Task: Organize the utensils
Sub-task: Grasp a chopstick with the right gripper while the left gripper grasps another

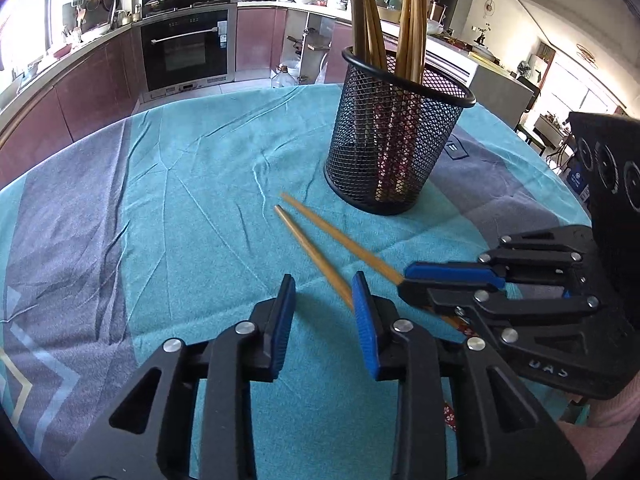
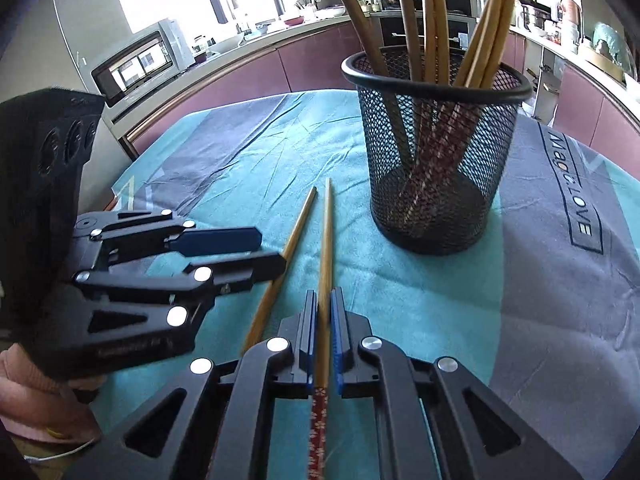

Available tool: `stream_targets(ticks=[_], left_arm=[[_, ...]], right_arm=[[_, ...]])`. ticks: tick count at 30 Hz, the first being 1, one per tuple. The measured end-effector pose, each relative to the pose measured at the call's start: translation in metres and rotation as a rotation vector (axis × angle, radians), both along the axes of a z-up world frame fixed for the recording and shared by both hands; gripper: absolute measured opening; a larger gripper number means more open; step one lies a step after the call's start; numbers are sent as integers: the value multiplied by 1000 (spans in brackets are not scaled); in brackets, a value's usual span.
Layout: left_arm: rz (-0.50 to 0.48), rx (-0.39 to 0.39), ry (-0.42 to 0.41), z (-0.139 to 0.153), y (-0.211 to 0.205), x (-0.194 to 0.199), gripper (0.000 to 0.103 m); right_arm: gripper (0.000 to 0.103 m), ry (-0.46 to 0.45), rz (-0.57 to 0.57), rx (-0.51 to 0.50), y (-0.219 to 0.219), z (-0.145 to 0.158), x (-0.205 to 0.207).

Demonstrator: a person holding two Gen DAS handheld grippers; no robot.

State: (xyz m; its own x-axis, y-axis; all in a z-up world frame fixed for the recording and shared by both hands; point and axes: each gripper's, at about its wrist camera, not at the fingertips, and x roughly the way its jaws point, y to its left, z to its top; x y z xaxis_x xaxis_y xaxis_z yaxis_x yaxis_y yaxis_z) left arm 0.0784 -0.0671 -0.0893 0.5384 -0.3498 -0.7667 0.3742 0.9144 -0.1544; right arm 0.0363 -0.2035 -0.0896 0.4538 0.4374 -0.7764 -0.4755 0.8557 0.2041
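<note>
The right wrist view showed a bamboo chopstick [image 2: 325, 264] clamped between the pads of the right gripper [image 2: 324, 300], its patterned red end running back between the black fingers and its plain tip aimed at a black mesh holder [image 2: 436, 160]. The holder stood upright toward the far side of the table, on a teal and grey cloth [image 2: 400, 300], and held a bundle of chopsticks leaning against its rim. A second chopstick [image 2: 288, 248] ran just beside the held one, to its left and nearly parallel, its rear part passing under the tip of the left gripper [image 2: 268, 250], which reached in from the left edge.

In the left wrist view, the left gripper's blue pads [image 1: 364, 320] stood apart with nothing pressed between them; the second chopstick [image 1: 308, 248] ran behind its right finger, outside the gap. Both grippers pointed steeply down at the cloth. A pink sleeve [image 2: 36, 408] showed behind the left gripper. Kitchen counters with an oven [image 1: 186, 52] curved beyond the table.
</note>
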Motion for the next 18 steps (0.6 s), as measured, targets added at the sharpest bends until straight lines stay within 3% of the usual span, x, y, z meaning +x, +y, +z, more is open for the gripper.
stream_targets(ticks=[7,18], left_arm=[[18,11,16,-5,3,6,17],[22,-8,19,-3,5,0,31]], right_arm=[[7,0,0,-26,-6,1,-12],[8,-62,3,-87,17,-1,5]])
